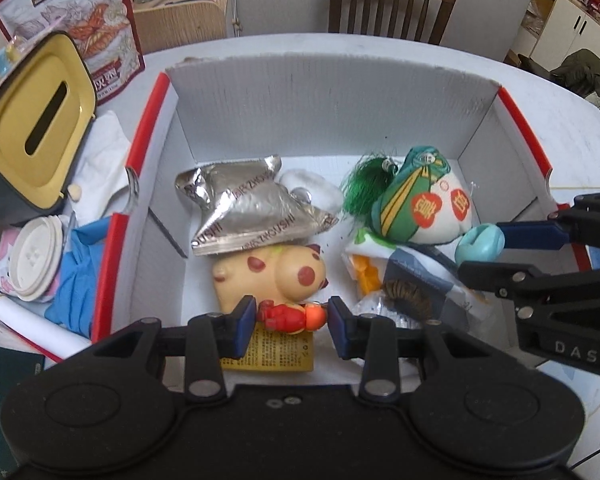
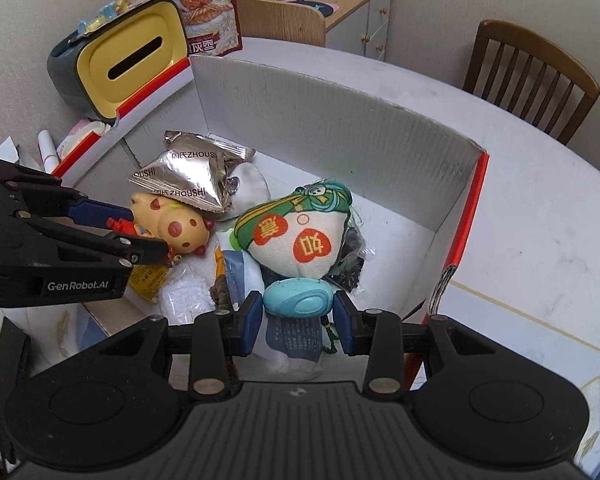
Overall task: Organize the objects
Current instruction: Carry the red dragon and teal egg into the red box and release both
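Two toys, a red figure and a blue oval, are held over the box by the left gripper and right gripper; either could be dropped outside it if released early.

The box is open at the top, and its far floor strip under the back wall lies bare, widest at the right corner. The foil bag, spotted toy and green pouch crowd the near half. Outside the left wall, the tissue box and blue cloth hem the side. Right of the box the surface is open.
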A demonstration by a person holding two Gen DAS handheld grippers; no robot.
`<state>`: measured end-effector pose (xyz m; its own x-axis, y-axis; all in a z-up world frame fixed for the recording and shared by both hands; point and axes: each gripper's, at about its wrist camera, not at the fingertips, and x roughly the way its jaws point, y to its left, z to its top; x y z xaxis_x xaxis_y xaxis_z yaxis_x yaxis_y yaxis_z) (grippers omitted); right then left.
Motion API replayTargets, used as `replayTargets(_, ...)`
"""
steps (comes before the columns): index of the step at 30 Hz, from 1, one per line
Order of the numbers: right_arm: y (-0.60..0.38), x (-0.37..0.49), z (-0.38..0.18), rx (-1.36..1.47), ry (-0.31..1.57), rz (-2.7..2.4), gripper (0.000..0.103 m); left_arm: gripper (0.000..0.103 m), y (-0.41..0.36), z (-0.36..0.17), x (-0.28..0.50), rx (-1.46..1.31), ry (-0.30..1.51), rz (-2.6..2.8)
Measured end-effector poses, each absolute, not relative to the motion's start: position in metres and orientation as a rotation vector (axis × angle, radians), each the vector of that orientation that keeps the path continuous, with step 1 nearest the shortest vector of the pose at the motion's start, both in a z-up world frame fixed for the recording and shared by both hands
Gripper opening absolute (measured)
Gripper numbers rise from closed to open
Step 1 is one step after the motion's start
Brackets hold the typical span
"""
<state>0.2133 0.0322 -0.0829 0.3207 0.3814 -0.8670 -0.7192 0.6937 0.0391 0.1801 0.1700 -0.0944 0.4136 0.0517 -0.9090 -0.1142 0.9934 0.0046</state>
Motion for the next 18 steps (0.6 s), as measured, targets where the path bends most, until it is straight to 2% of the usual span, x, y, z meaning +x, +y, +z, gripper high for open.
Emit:
replayTargets(11,0.032,0.214,-0.079,-0.375,1.018,0.75,0.038,0.041,0.176,-0.101,0.181,-0.09,1.166,0.119)
replayTargets(13,0.032,0.213,-0.078,-0.366,1.019,0.756,0.039,0.046,0.176,-0.1,0.179,-0.096,1.162,0.119)
replayTargets(15,0.031,0.211,-0.076,-0.359,1.015,0.759,0.041,0.057,0.177,-0.097,0.176,-0.095,1.146,0.123)
replayTargets(18,0.028,0.208,-0.071,-0.341,1.004,0.769,0.047,0.057,0.177,-0.092,0.172,-0.095,1.125,0.121)
